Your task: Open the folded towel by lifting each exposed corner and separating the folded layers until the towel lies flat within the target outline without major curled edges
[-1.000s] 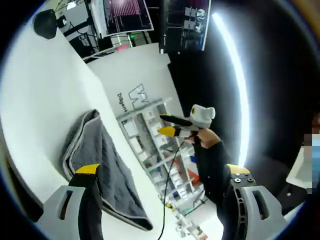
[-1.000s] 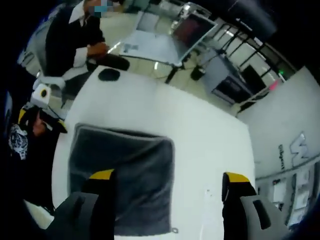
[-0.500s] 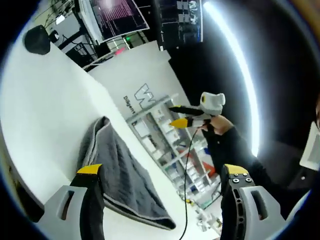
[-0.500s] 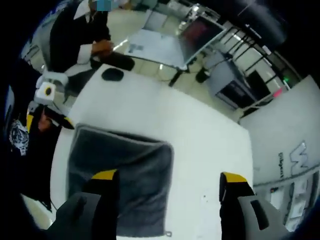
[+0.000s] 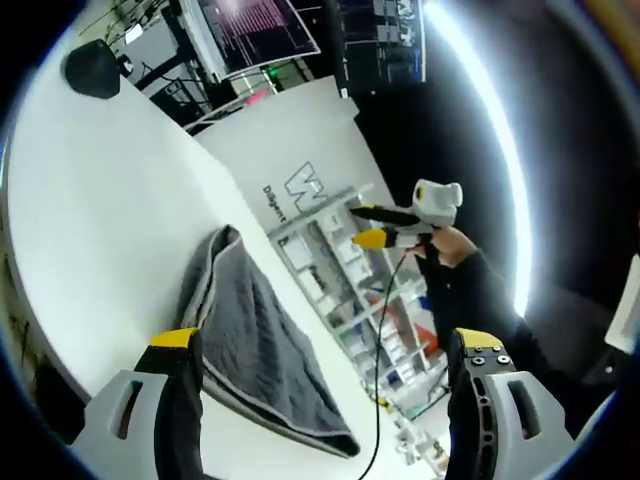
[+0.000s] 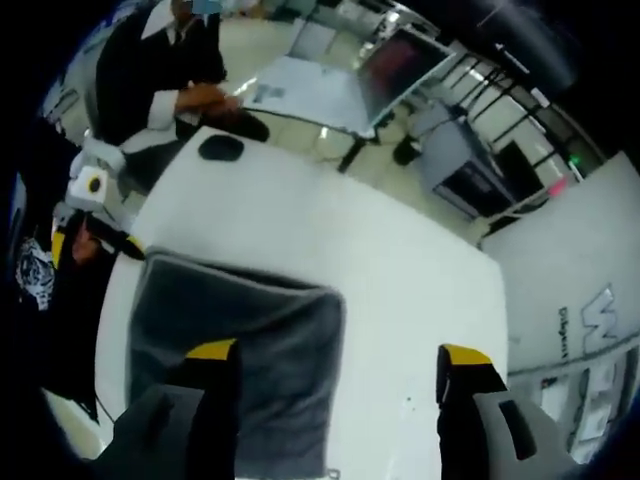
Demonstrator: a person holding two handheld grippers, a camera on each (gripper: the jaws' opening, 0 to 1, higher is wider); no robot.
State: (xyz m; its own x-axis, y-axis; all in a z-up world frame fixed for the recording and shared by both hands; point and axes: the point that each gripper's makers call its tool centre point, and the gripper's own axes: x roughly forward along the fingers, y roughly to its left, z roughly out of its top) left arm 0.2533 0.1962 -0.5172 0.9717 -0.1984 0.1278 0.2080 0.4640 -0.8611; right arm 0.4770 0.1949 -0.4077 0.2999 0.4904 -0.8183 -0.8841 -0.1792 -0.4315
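Observation:
A folded dark grey towel (image 6: 235, 340) with a pale edge lies on the white table (image 6: 400, 280). In the left gripper view the towel (image 5: 255, 345) runs slantwise between the jaws. My left gripper (image 5: 320, 345) hangs open above the table with nothing between its yellow-tipped jaws. My right gripper (image 6: 335, 355) is open too, above the towel's right edge. The right gripper (image 5: 385, 228) also shows in the left gripper view, held up in a hand well off the towel. The left gripper (image 6: 95, 225) appears at the left rim of the right gripper view, beside the towel's far left corner.
A black round object (image 6: 220, 148) sits at the table's far end, and shows as (image 5: 92, 68) in the left gripper view. A person in a dark top (image 6: 160, 75) sits beyond the table. A monitor (image 6: 395, 62), desks and a white panel with lettering (image 5: 300, 180) stand around.
Both cameras have shifted slightly; the towel lies as before. The right gripper seen in the left gripper view has moved a little to the right. Both grippers stay open.

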